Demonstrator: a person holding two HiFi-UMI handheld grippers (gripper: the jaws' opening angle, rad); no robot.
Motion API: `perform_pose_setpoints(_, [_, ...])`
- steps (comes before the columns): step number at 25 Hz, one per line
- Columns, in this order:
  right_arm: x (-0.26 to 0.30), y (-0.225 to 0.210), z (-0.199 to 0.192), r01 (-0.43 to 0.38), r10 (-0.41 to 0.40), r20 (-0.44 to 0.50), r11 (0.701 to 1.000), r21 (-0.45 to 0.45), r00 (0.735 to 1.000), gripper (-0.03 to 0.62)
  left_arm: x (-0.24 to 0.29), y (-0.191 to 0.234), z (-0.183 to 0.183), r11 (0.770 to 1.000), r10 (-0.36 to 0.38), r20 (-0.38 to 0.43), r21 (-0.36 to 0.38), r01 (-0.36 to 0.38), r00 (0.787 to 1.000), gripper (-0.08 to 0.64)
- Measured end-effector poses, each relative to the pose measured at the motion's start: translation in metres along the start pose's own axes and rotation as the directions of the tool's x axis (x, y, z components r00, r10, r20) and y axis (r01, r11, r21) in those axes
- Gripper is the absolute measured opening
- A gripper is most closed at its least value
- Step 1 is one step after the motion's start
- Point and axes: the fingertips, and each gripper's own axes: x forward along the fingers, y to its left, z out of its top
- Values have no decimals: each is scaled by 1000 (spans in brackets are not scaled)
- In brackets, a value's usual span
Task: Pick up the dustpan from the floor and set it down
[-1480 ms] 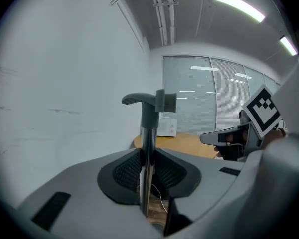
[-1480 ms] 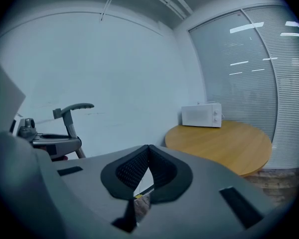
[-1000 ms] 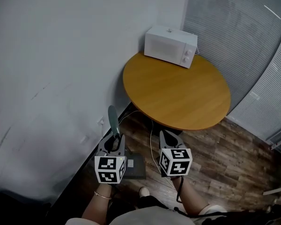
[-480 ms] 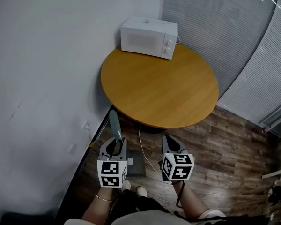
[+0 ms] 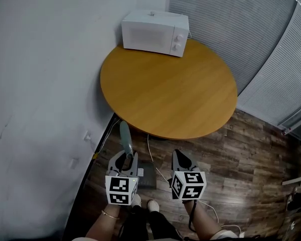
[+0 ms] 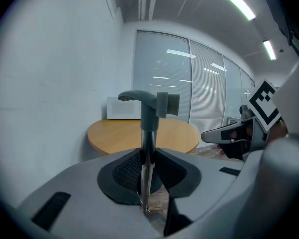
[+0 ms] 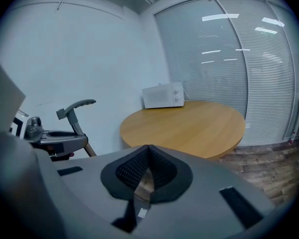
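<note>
My left tool [image 6: 147, 169] is clamped on the long-handled dustpan [image 6: 148, 133], a thin metal shaft with a grey-green plastic grip on top and a dark grey pan below. The ribbed pads pinch the shaft from both sides, and the grip stands nearly upright above the jaws. I judge the pick-up half of the job done, so setting the dustpan down is what remains.

In the head view the dark pan [image 5: 145, 177] sits low between my two tools, close over the dark wood-plank floor [image 5: 241, 154]. I cannot tell whether it touches the boards. My right tool [image 7: 148, 156] has its jaws together with nothing between them. It is held beside the left one, apart from the shaft. The round orange-brown wooden desk [image 5: 170, 89] lies ahead, with its near edge close to the top of the grip.
</note>
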Motion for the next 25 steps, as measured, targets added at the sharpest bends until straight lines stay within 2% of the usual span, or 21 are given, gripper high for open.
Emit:
perform_pose_setpoints(10, [56, -1, -67, 17, -17, -63, 1000, -3, 998, 32, 53, 8, -61, 997, -63, -44, 51, 65, 997, 92])
perform_pose_setpoints(15, [81, -3, -94, 43, -41, -83, 999, 25, 996, 32, 74, 18, -95, 996, -76, -55, 52, 79, 996, 92])
perform_pose_setpoints(25, [122, -11, -141, 97, -94, -125, 995, 18, 988, 32, 107, 34, -141, 996, -71, -47, 49, 73, 996, 92])
